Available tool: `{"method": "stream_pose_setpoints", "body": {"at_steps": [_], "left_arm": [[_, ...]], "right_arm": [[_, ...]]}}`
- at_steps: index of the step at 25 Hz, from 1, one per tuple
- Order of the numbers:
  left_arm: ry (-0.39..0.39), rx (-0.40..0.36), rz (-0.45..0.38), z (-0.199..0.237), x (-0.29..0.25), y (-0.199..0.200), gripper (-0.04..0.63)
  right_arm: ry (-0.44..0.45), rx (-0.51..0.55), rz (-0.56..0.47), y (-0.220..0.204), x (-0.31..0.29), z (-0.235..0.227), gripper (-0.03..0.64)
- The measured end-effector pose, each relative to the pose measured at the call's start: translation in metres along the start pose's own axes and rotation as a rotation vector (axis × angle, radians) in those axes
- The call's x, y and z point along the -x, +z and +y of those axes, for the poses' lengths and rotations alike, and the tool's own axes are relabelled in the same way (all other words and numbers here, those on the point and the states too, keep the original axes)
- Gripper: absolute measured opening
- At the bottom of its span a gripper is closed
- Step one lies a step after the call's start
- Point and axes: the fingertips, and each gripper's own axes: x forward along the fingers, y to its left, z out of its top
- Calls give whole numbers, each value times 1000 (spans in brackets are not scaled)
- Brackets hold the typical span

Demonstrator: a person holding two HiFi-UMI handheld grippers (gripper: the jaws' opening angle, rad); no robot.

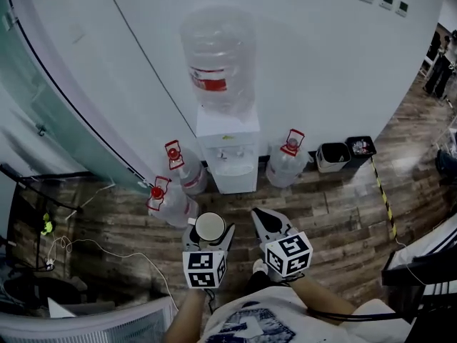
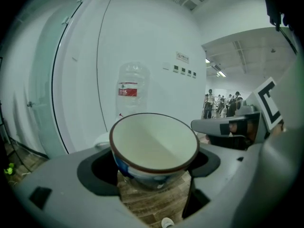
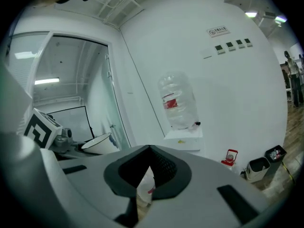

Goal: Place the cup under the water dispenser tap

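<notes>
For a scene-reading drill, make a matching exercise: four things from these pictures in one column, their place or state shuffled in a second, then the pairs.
Things
1. cup
2. right gripper
3. large water bottle
4. waste bins

Places or states
A. on the floor by the wall, to the right of the water dispenser in the head view
B. jaws together, nothing held
C. held between the jaws of the left gripper
D. upside down on top of the dispenser

Pairs: 1-C, 2-B, 3-D, 4-A

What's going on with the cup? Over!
Left gripper shut on cup; right gripper shut, empty. Cup held short of dispenser, not placed. Bottles flank dispenser, none in front.
</notes>
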Motion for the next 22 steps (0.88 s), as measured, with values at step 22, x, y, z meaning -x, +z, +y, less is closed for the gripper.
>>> {"method": "stream_pose_setpoints", "body": {"at_steps": [22], "left_arm": [[60, 28, 53, 87, -237, -76, 443]], "right_arm": [[-9, 27, 71, -85, -181, -128, 20]]}}
